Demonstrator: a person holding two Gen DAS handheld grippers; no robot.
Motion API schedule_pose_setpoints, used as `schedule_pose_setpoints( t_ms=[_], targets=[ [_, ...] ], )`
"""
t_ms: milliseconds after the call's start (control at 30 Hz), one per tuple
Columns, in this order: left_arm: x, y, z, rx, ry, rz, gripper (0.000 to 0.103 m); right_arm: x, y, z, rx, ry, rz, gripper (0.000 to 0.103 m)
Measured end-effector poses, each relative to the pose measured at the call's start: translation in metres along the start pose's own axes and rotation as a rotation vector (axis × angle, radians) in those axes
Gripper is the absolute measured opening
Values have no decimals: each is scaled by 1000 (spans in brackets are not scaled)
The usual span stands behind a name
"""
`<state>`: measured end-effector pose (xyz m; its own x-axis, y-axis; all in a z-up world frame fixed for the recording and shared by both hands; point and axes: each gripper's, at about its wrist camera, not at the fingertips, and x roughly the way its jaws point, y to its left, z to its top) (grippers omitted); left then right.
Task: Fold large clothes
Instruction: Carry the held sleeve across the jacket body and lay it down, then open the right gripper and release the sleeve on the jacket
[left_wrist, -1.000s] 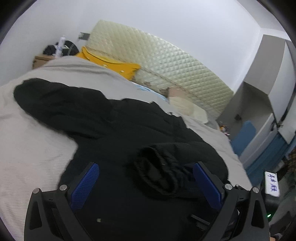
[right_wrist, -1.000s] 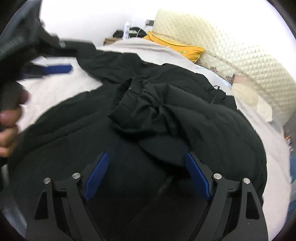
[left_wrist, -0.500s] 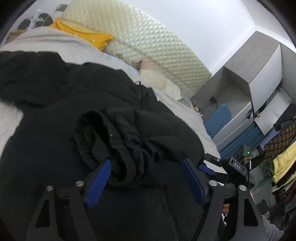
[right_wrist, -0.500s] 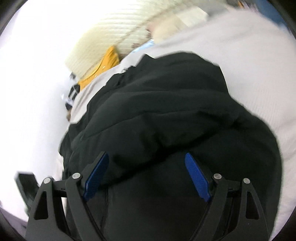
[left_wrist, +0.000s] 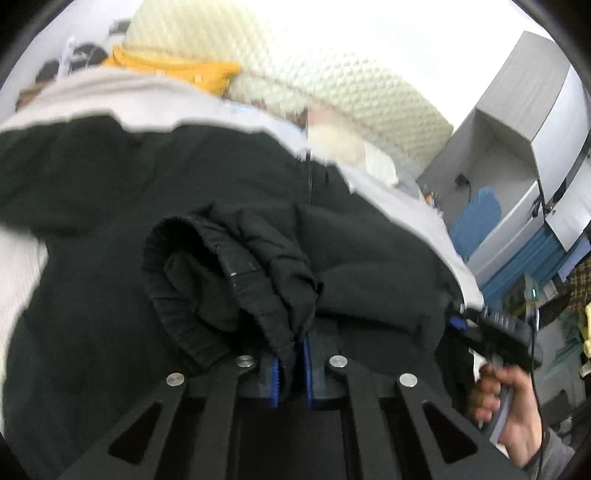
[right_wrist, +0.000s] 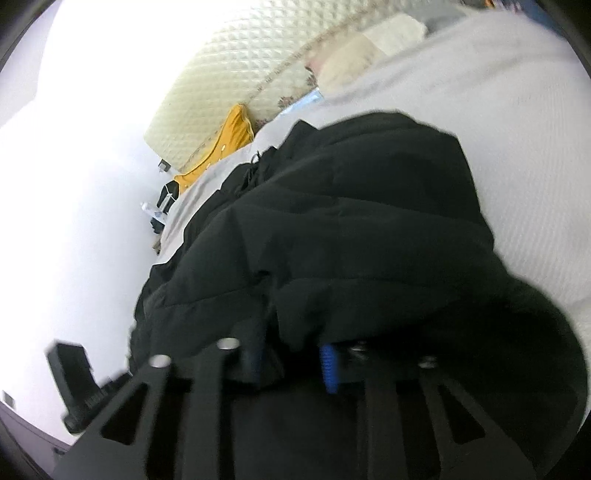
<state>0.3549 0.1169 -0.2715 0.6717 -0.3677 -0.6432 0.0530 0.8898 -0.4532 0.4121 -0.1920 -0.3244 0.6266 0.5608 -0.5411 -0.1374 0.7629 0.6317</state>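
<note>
A large black padded jacket (left_wrist: 110, 192) lies spread on the bed (left_wrist: 92, 88). Its sleeve is folded over the body, cuff (left_wrist: 177, 266) facing me. My left gripper (left_wrist: 290, 373) is shut on the sleeve fabric just behind the cuff. My right gripper (right_wrist: 295, 365) has closed most of the way on a thick fold at the jacket's edge (right_wrist: 332, 240); fabric fills the narrow gap between its blue pads. The right gripper also shows at the right of the left wrist view (left_wrist: 495, 332), held by a hand.
The bed has a pale grey cover (right_wrist: 498, 110) and a cream quilted headboard (left_wrist: 332, 74). A yellow garment (left_wrist: 177, 70) and pillows (left_wrist: 343, 144) lie near the headboard. A grey wardrobe and blue items (left_wrist: 517, 166) stand at the right.
Both grippers were open and have closed: the left onto the sleeve behind the cuff, the right onto the jacket's edge. Both moved closer to the jacket.
</note>
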Motion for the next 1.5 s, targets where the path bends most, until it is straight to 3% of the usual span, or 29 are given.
schedule_pose_setpoints(
  t_ms=[133,233,433,600,800,1000,1067,1100,1133,1167,1200,1233,1267,1333,1500],
  targets=[
    [-27,-6,33,38,-114,-5,8,-17,26,-2,-110,-62,-52,14],
    [-32,-14,48,110,-158,52,8,-20,44,-9,-210,-89,-116,11],
    [-4,-1,54,143,-143,168,8,-6,69,-34,-414,-86,-287,10],
    [32,21,42,138,-40,250,8,16,60,-39,-453,-37,-319,9],
    [52,17,30,203,10,336,8,34,53,-47,-462,-4,-360,9],
    [26,14,32,111,-46,277,10,23,56,-45,-410,-30,-363,9],
    [10,14,31,75,-59,255,16,15,57,-46,-381,-34,-358,10],
    [2,13,28,66,-66,258,24,11,59,-48,-379,-35,-360,11],
    [-5,11,26,62,-73,261,36,6,61,-51,-382,-37,-364,18],
    [-15,8,20,66,-83,262,43,3,64,-53,-385,-37,-367,36],
    [-22,5,17,73,-91,264,56,-4,67,-57,-390,-39,-364,47],
    [-32,1,11,90,-109,269,60,-10,71,-60,-394,-47,-359,66],
    [-45,-5,4,116,-134,283,60,-14,75,-63,-399,-56,-354,71],
    [-65,-14,-3,136,-168,294,60,-29,85,-69,-416,-70,-349,71],
    [-97,-28,-11,113,-218,253,60,-68,111,-79,-464,-127,-344,71]
  ],
)
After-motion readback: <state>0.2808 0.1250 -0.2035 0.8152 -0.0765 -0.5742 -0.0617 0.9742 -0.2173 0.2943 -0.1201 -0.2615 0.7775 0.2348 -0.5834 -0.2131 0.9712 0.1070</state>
